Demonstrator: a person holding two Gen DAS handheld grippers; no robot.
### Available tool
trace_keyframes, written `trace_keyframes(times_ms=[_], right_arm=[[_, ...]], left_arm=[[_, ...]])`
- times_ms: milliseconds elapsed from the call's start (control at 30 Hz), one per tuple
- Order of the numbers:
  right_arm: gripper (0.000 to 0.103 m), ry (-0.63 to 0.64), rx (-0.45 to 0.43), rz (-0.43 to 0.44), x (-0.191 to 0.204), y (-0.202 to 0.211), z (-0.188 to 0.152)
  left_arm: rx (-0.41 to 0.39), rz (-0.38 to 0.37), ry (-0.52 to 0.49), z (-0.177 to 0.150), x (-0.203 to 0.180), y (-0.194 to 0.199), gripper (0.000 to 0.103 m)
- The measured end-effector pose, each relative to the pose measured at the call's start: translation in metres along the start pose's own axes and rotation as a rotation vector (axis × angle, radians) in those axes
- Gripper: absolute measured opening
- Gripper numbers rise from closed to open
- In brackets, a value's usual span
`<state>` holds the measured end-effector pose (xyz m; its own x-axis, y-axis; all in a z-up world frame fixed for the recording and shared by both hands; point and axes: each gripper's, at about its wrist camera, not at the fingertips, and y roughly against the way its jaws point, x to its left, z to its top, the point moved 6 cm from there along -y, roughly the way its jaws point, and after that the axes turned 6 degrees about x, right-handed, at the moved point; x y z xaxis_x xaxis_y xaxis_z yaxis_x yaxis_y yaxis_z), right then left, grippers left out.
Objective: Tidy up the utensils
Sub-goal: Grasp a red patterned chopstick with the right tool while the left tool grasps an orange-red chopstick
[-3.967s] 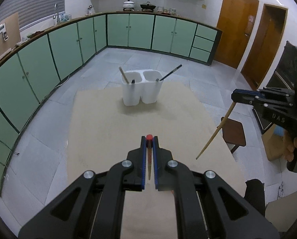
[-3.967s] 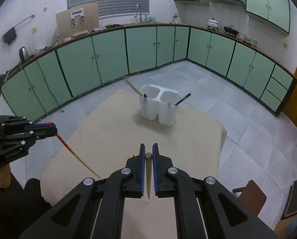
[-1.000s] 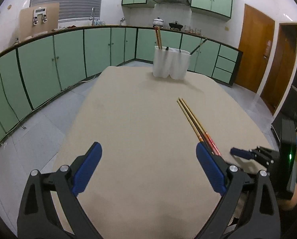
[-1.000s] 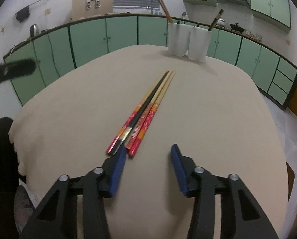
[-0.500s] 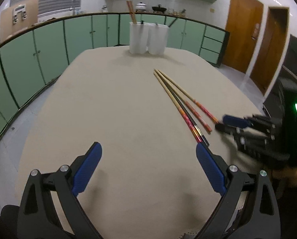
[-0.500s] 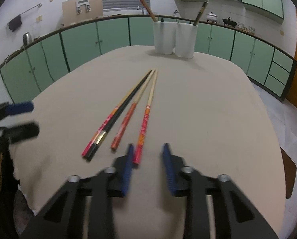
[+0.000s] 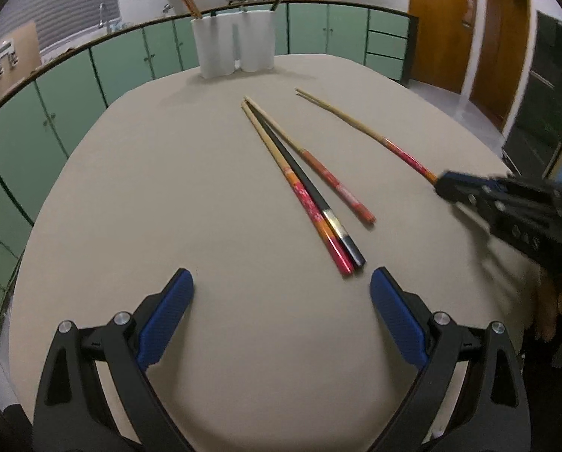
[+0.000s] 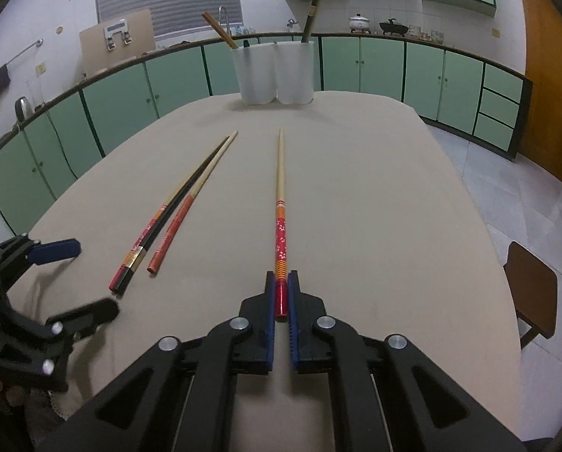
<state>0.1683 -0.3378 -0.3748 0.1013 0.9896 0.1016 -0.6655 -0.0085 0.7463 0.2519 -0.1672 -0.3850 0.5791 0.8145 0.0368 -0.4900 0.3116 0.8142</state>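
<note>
Left gripper (image 7: 281, 293) gapes wide w/ nothing between pads, low over beige table (image 7: 168, 188), just short of 3 chopsticks (image 7: 311, 192) lying bunched. Right gripper (image 8: 282, 301) clenched on red end of a floral chopstick (image 8: 281, 203), tip pointing at white 2-cup holder (image 8: 275, 75) at far edge; holder has sticks in both cups.

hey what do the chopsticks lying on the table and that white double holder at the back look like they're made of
Pale tapered chopsticks with red-orange patterned handles: probably bamboo or wood, bare matte tips, glossy lacquered or painted ends. Slim black chopstick with a gold band: lacquered wood or plastic; the look leaves it open. White two-compartment utensil holder: smooth, even, slightly translucent walls suggest plastic, though glazed ceramic is possible.
</note>
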Motion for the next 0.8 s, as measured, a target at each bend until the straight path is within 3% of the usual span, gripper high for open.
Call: trace_keyframes(times_ms=[133, 200, 433, 533, 700, 800], right_arm=[[0.006, 0.001, -0.003, 0.002, -0.001, 0.001, -0.002], [0.006, 0.003, -0.005, 0.002, -0.001, 0.002, -0.002], [0.006, 0.004, -0.008, -0.003, -0.001, 0.002, -0.003], [0.006, 0.004, -0.006, -0.009, 0.0, 0.001, -0.002], [0.006, 0.001, -0.007, -0.023, 0.007, 0.0, 0.001], [0.006, -0.019, -0.015, -0.066, 0.01, -0.001, 0.001]], left_arm=[[-0.003, 0.031, 0.06, 0.011, 0.016, -0.007, 0.092], [-0.004, 0.032, 0.076, 0.013, 0.021, -0.006, 0.086], [-0.016, -0.003, 0.021, 0.007, 0.015, -0.002, 0.082], [-0.031, -0.002, 0.049, 0.01, 0.02, 0.0, 0.062], [-0.052, 0.007, 0.088, 0.008, 0.028, 0.003, 0.009], [-0.068, 0.058, 0.16, 0.005, 0.04, 0.006, 0.005]])
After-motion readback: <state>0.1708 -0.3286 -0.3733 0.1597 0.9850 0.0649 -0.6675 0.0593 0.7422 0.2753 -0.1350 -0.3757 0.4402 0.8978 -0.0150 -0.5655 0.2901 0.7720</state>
